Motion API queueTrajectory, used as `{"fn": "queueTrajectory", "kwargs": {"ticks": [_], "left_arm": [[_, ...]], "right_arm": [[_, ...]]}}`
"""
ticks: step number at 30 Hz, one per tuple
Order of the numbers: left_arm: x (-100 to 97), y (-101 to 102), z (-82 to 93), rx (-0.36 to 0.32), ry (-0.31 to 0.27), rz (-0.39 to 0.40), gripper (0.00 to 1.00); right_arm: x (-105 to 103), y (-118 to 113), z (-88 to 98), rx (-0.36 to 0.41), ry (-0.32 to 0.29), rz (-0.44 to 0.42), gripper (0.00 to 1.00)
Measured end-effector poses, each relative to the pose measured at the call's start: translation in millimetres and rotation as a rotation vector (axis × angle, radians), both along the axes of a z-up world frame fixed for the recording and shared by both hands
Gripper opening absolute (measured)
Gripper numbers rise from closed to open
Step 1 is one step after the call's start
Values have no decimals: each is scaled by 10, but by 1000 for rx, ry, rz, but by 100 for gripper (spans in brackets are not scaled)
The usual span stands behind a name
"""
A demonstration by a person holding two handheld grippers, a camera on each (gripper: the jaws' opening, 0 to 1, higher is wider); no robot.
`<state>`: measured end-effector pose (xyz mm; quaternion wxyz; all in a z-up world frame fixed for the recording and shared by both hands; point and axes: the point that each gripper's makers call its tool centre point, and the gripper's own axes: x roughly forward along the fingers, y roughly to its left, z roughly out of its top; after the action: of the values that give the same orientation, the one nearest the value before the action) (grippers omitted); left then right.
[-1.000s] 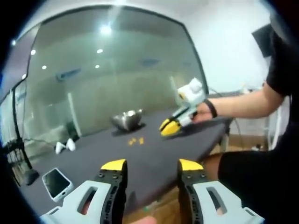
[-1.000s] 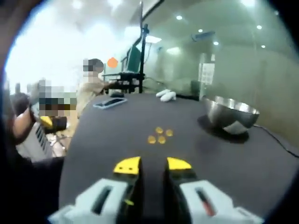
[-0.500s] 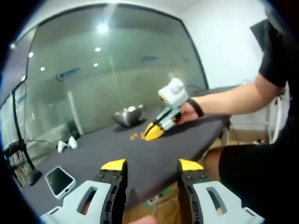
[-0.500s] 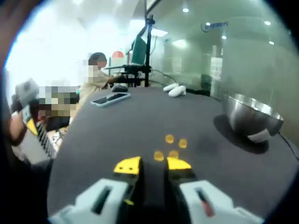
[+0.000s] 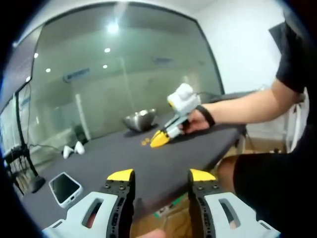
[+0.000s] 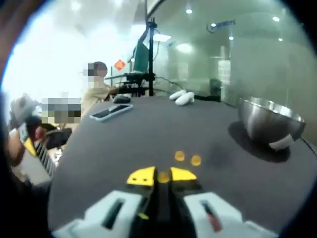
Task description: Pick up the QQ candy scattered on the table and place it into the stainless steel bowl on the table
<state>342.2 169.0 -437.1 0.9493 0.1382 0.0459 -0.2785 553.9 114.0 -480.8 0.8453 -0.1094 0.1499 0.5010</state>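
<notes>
Small orange QQ candies lie on the dark table. Two loose candies sit just beyond my right gripper, whose jaws have closed on a third candy down at the table surface. The stainless steel bowl stands to the right, apart from the candies. In the left gripper view the right gripper touches down beside the candies, with the bowl behind it. My left gripper hovers open and empty off the table's near edge.
A phone lies near the table's corner, also seen as the phone at the far side. Two white rounded objects rest at the far edge. A person sits at a desk beyond. A glass wall backs the table.
The right gripper has dropped to the candies and narrowed its jaws onto one of them. The left gripper has stayed open and hardly moved.
</notes>
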Motion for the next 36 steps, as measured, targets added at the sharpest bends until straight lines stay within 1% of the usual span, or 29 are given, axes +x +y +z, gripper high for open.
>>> {"fn": "queueTrajectory", "kwargs": {"ticks": [4, 8, 10, 12, 16, 19, 23, 25, 27, 29, 32, 33, 35, 36], "left_arm": [[11, -9, 7, 1, -1, 0, 44], [8, -46, 13, 18, -2, -8, 44], [8, -53, 22, 24, -5, -9, 44], [7, -51, 30, 19, -8, -12, 44], [4, -33, 29, 17, -5, -11, 44], [1, -27, 51, 11, -9, -10, 44], [0, -31, 61, 14, -13, -14, 44], [-2, -32, 52, 17, -11, -16, 44], [-4, -25, 47, 18, -10, -16, 44], [-9, -19, 50, 13, -11, -15, 44], [-15, -12, 42, 13, -10, -14, 44], [-18, -11, 36, 14, -9, -14, 44], [-22, -8, 28, 16, -7, -14, 44], [-24, -8, 27, 16, -6, -14, 44]], "right_arm": [[-14, -2, 4, 11, 2, 0, 9], [-24, -3, 13, 23, 35, -14, 9], [-49, -11, 41, 32, 36, -20, 9], [-56, -19, 79, 41, 23, -16, 9], [-86, -53, 156, 35, -7, -14, 9], [-51, -115, 247, 35, -37, -33, 9], [-74, -167, 351, 39, -49, -58, 9], [-60, -194, 416, 33, -72, -69, 9], [14, -239, 521, 39, -107, -95, 9], [116, -306, 602, 51, -115, -123, 9], [324, -417, 716, 59, -138, -188, 9], [411, -463, 770, 63, -155, -215, 9], [596, -538, 853, 75, -154, -250, 9], [615, -572, 895, 81, -155, -271, 9]]}}
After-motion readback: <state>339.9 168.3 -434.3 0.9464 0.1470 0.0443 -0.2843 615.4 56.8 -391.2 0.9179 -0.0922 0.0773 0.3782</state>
